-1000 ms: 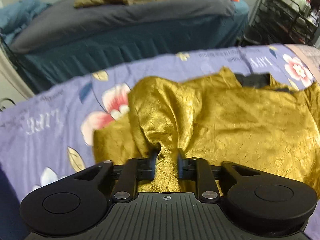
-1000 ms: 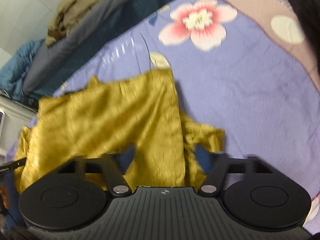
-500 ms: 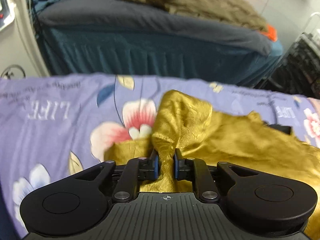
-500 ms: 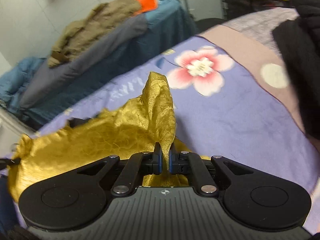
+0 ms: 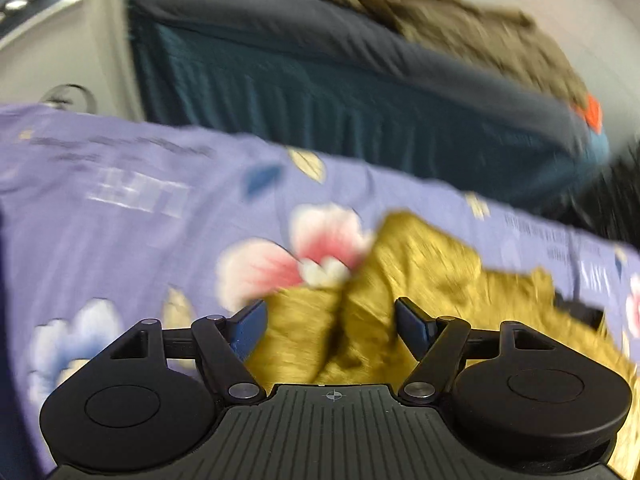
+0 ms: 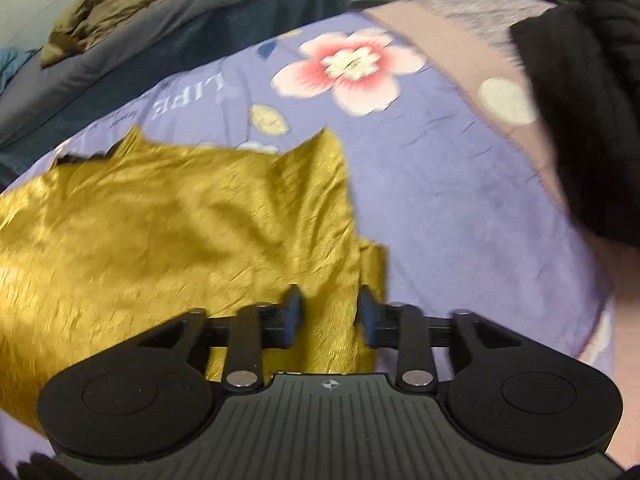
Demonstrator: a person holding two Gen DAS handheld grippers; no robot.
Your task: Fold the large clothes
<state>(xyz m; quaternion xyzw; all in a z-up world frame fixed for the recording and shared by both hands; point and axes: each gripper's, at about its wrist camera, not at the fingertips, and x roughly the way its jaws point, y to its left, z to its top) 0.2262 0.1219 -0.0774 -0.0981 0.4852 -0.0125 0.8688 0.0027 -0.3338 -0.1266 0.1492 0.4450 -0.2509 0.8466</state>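
between my left gripper (image 5: 331, 322) fingers a bunched ridge of the gold garment (image 5: 404, 280) rises, but the jaws are opening, spread as wide as they go, and neither pad touches the cloth. between my right gripper (image 6: 329, 314) fingers runs the garment's right-hand edge; those jaws are opening too, standing partly apart, and the fabric passes through the gap with no pad pressing on it as far as i can see.

just past both tools the gold garment (image 6: 168, 216) lies on the purple floral bedsheet (image 6: 420, 184), rumpled and shiny, one corner poking up toward the printed flower and a narrow strip sticking out from under its right edge. i judge one fold of its sides is laid and both hands are letting go; the cloth is wrinkled and uneven, so smoothing and at least one more fold look left to do.

further right a black garment (image 6: 580, 128) sits heaped on the sheet, well apart from the gold one. beyond the sheet's far edge stands another bed (image 5: 320, 92) with a dark skirt, olive-brown clothes (image 5: 460, 28) piled on top. no basket, box or other container shows in either view, so nothing is stowed.
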